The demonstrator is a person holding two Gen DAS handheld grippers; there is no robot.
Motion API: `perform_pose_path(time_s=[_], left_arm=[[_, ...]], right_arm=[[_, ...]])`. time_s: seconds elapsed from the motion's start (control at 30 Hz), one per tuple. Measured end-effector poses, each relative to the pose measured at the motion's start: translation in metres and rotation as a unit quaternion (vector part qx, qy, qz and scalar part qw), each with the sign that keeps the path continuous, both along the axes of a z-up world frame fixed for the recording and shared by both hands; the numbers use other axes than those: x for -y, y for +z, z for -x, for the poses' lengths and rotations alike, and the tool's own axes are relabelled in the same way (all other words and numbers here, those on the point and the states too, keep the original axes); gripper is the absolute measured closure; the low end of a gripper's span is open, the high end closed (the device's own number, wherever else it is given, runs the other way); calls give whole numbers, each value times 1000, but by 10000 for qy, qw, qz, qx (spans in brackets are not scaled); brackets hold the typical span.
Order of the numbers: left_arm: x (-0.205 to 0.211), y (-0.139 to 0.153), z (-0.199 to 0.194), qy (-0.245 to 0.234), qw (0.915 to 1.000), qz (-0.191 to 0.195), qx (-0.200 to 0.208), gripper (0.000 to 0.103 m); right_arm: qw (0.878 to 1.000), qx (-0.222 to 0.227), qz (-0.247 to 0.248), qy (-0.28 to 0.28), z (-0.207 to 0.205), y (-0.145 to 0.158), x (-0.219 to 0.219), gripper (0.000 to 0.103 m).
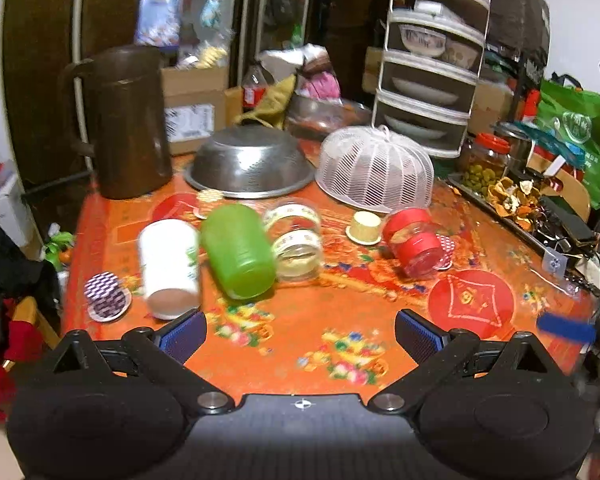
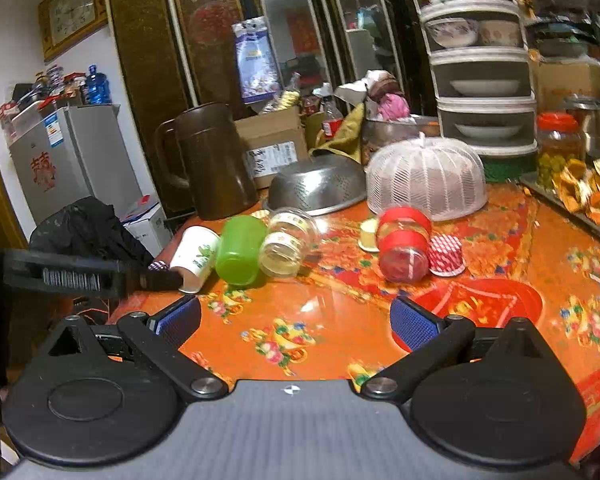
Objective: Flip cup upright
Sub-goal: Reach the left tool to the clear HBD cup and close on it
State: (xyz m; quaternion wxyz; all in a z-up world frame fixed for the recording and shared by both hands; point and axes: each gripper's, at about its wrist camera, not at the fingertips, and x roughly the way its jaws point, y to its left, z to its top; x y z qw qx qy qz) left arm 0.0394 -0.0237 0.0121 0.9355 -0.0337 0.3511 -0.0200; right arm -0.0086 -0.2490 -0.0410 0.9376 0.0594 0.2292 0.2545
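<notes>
Green cup lies sideways; only right wrist shows fridge.

Four cups or jars lie on their sides on the surface: one white paper cup, one green cup, one clear jar, one red-banded jar. Three small cupcake cases stand near them: purple at nine o'clock, yellow, red-checked. One brown jug, one steel colander, one mesh cover.

White wall, framed clock, grey fridge, dark cabinet
</notes>
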Motion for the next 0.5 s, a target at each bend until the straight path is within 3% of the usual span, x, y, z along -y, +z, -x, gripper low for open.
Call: perform_pose_path(time_s=[0.07,0.13,0.27,0.3,0.4,0.5], left_arm=[[9,7,-30,-158,9996,-29,-217,2],[20,18,-58,-199,9997,-21,-140,2],[33,19,-121,-49,9979,121,-641,5],[32,15,-132,34,9957,263,-884,7],[37,-7,-165,324,9894,-66,-1411,7],[38,-23,-185,484,9835,-199,-1732,15]], right_arm=[[9999,-82,-87,-76,-3,-5,11,1],[9997,-123,-162,-141,-3,-8,21,1],[9992,-175,-307,-211,0,-13,42,1],[9991,-187,-316,-224,0,-13,46,1],[9987,-242,-354,-268,1,-16,58,1],[9982,-279,-407,-330,1,-18,71,1]])
